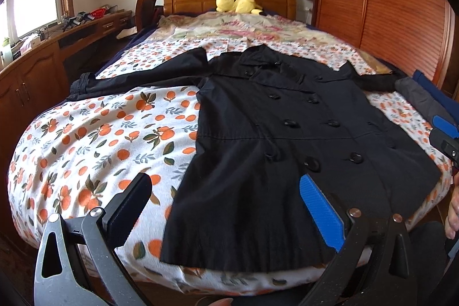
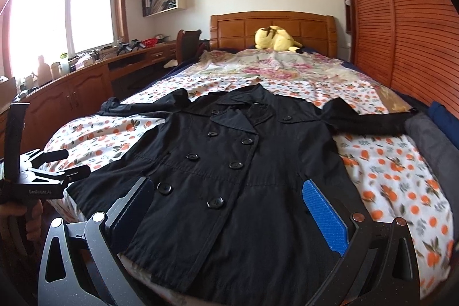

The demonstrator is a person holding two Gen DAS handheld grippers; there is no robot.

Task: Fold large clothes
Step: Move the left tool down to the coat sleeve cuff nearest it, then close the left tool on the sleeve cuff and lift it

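Note:
A black double-breasted coat (image 1: 275, 134) lies flat and face up on the bed, buttoned, with both sleeves spread out sideways; it also shows in the right wrist view (image 2: 229, 162). My left gripper (image 1: 223, 191) is open and empty, held above the coat's hem near the foot of the bed; it also shows at the left edge of the right wrist view (image 2: 61, 161). My right gripper (image 2: 229, 197) is open and empty above the coat's lower front; its blue pad (image 1: 444, 126) shows at the right edge of the left wrist view.
The bed has an orange-print sheet (image 1: 94, 139) and a floral blanket (image 2: 275, 68) further up. A yellow plush toy (image 2: 275, 39) lies by the wooden headboard. Grey and blue folded fabric (image 2: 433, 134) lies along the right side by the slatted wardrobe. A wooden desk (image 2: 86, 82) runs along the left.

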